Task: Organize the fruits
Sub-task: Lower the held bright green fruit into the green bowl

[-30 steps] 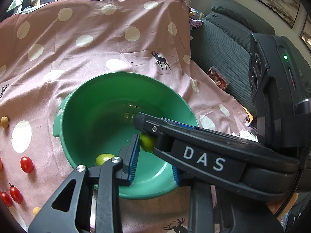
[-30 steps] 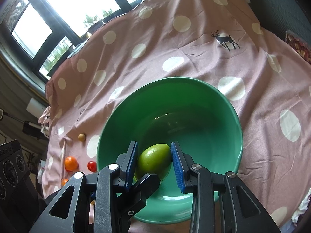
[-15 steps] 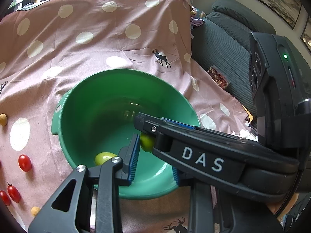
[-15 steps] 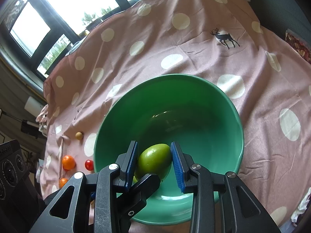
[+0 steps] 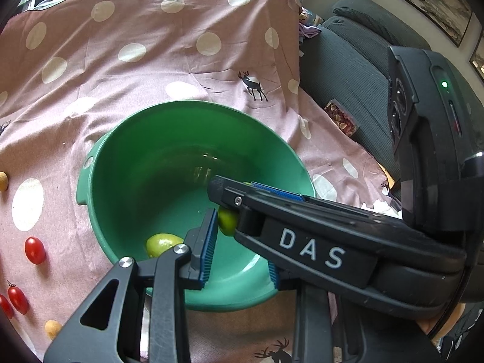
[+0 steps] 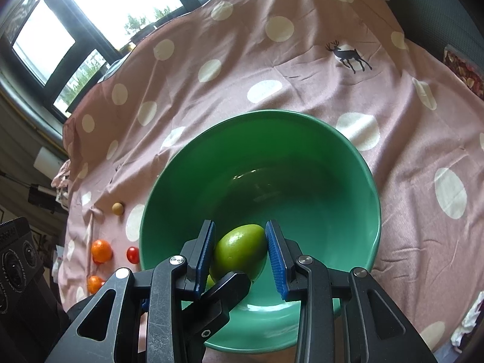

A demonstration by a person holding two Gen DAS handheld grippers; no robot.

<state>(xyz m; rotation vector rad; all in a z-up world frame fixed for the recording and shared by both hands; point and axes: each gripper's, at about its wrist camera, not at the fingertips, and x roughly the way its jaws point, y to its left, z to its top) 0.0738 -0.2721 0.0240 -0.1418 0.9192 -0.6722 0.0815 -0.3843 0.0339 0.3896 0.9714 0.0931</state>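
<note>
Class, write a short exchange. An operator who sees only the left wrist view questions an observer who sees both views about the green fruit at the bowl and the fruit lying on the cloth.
Operator: The right gripper's body hides most of that green fruit. Is it gripped?
Observer: Yes. In the right wrist view, the right gripper has both blue pads pressed on the green fruit, inside the rim of the green bowl.
Operator: I see red and tan fruit on the cloth. Are there any other colours?
Observer: Yes. Two orange fruits lie on the cloth beside the bowl, outside your frame.
</note>
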